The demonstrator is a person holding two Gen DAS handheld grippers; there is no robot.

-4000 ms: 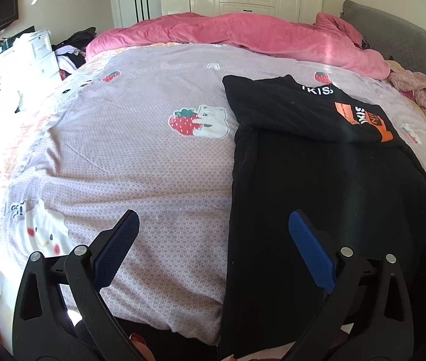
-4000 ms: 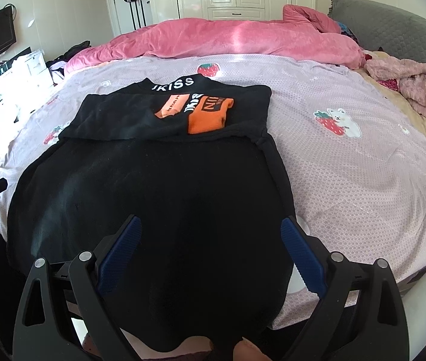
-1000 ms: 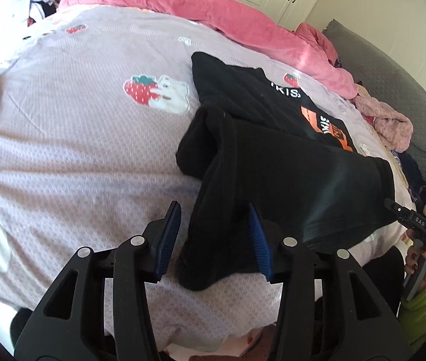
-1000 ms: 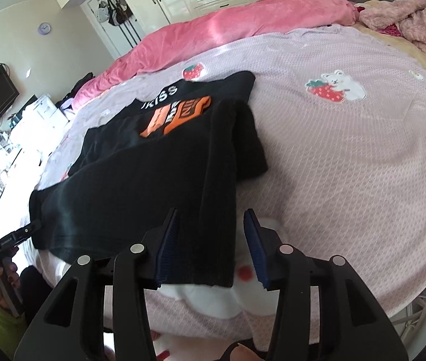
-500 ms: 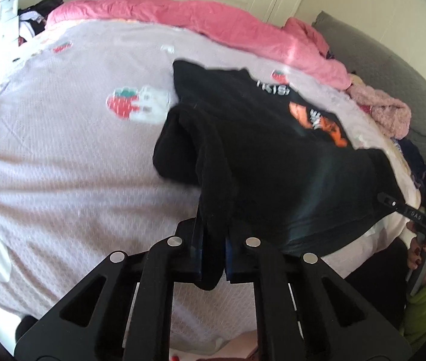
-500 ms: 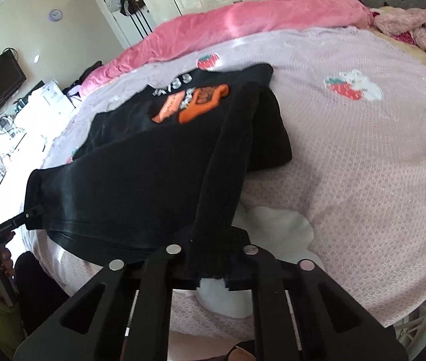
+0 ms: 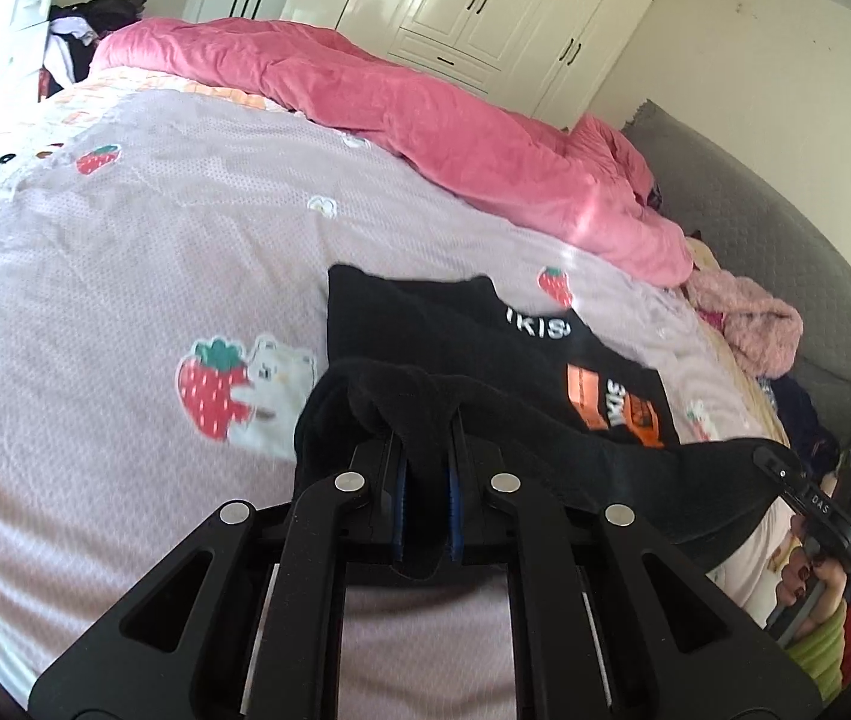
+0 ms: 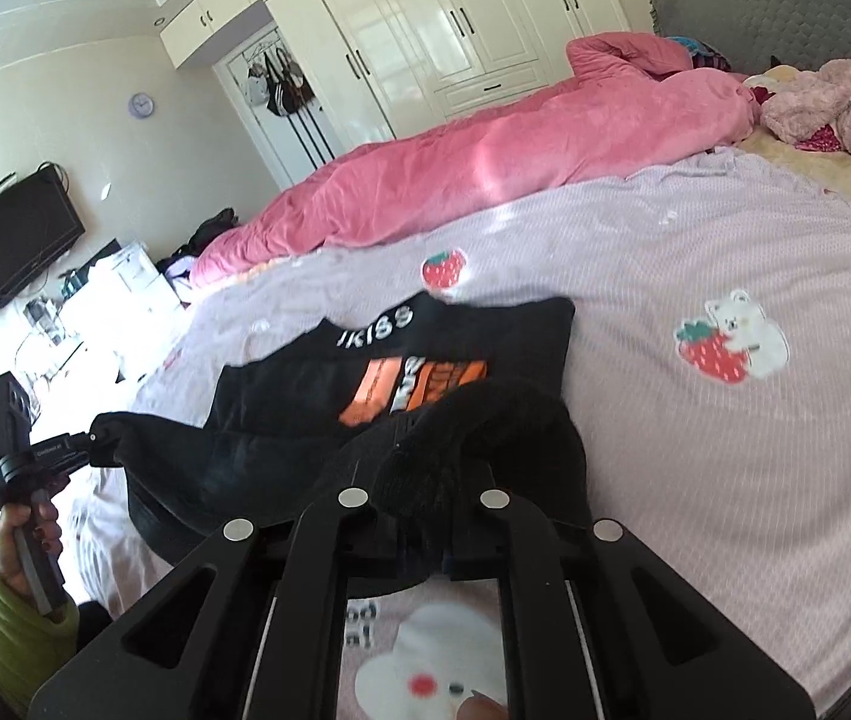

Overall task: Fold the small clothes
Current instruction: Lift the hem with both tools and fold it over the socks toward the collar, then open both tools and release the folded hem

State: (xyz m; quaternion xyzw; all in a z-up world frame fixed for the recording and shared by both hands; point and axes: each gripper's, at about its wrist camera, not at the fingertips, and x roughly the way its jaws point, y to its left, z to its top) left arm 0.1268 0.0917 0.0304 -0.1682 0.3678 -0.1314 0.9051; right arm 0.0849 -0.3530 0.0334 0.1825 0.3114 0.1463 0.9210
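Black garment (image 7: 485,420) lies on the lilac bedspread (image 7: 125,276), its far part with the orange print flat, its near hem now off the bed. A second ago we had both sets of jaws standing open around the two near corners; now the left gripper (image 7: 423,498) has its jaws clamped on the near left corner, and the right gripper (image 8: 419,516) has its jaws clamped on the near right one. Both corners have since come up, and the hem hangs slack between our hands, as the right wrist view shows. We judge the grasp done and the fold begun: next the hem should travel far, over the print, and be laid down level. A slack middle could bunch, so we should keep it taut.
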